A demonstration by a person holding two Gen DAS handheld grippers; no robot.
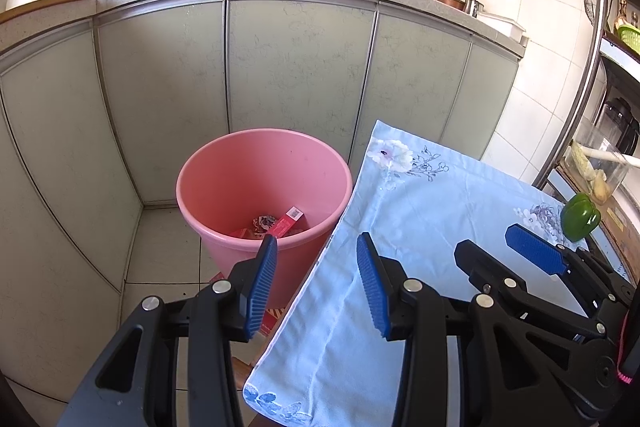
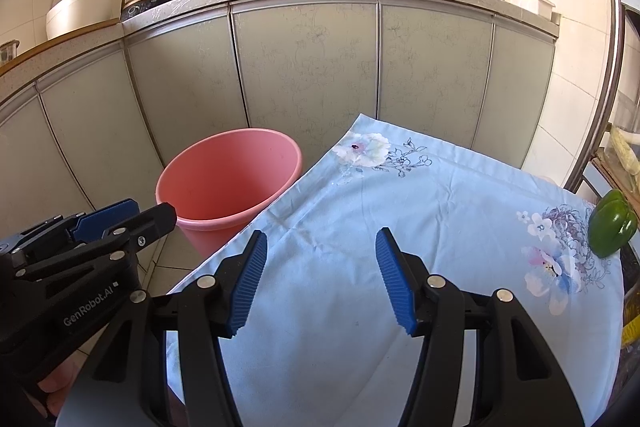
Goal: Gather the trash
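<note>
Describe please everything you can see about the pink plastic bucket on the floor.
The pink plastic bucket is round, wider at the rim than at the base, with smooth walls that look slightly scuffed. It stands upright and uncovered on the tiled floor, in front of the grey cabinet doors and close beside the table covered with the light blue flowered cloth. At its bottom lie a red carton with a barcode and some crumpled paper. No gripper touches it.

Pink bucket (image 1: 224,183), pale-blue flowered cloth (image 1: 420,211) — green pepper (image 1: 580,217), blue-padded black grippers.
</note>
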